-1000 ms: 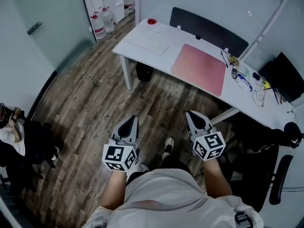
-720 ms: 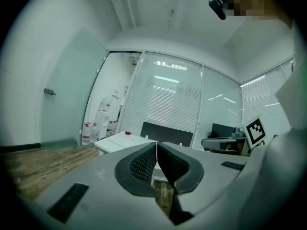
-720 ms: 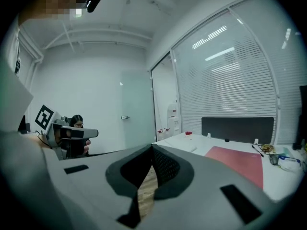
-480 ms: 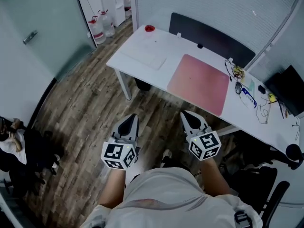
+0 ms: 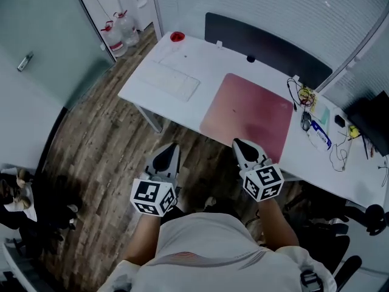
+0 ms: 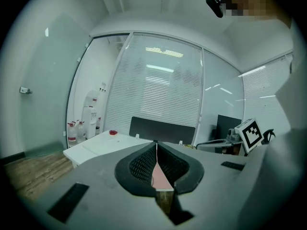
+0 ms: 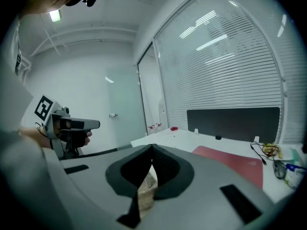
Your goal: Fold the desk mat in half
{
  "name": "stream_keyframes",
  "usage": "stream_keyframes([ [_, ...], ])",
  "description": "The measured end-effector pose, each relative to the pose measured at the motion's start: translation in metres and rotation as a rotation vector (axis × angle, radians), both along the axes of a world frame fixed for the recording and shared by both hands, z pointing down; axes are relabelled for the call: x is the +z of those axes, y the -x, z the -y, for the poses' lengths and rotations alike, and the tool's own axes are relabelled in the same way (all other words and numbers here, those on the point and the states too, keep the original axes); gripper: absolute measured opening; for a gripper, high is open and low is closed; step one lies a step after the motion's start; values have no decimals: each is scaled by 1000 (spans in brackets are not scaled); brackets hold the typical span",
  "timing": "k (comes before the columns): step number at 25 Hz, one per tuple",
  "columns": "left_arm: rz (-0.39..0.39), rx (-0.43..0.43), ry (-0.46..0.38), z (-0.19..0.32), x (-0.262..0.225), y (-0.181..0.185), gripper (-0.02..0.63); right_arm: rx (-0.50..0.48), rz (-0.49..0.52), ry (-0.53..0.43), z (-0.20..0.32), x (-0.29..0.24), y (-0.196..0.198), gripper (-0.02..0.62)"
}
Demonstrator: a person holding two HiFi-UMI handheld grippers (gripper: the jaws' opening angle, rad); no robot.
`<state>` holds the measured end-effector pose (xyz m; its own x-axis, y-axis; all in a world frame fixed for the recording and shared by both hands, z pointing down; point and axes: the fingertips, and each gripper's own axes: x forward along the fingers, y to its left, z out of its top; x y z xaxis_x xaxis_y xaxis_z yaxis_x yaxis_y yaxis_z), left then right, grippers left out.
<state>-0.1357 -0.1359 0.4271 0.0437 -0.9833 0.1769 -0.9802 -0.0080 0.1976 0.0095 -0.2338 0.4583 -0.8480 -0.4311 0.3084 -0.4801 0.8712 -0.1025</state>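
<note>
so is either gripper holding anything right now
Nothing is held. The left gripper and right gripper both have jaws closed on nothing; the mat lies flat on the desk, untouched.

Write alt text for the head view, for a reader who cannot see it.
A pink desk mat lies flat and unfolded on a white desk, seen from above. A person stands before it holding the left gripper and right gripper, both shut, neither touching the mat.

The head view looks steeply down from above the person onto the white desk (image 5: 200,56) and wood floor (image 5: 103,145), whereas each gripper view looks nearly level along its own jaws from just short of that desk, all three sharing the pink desk mat (image 5: 249,111) and black partition panel (image 5: 261,41).
</note>
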Motion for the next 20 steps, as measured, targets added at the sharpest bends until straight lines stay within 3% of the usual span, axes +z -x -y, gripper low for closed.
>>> stream_keyframes([
  [6, -33, 81, 12, 52, 13, 23, 17, 69, -55, 18, 31, 15, 14, 51],
  [11, -98, 157, 36, 82, 38, 73, 17, 203, -131, 35, 51, 31, 35, 51],
  [16, -79, 245, 48, 116, 43, 122, 17, 299, -163, 40, 63, 34, 74, 51],
  [20, -79, 285, 78, 128, 55, 139, 17, 327, -227, 74, 69, 58, 97, 51],
])
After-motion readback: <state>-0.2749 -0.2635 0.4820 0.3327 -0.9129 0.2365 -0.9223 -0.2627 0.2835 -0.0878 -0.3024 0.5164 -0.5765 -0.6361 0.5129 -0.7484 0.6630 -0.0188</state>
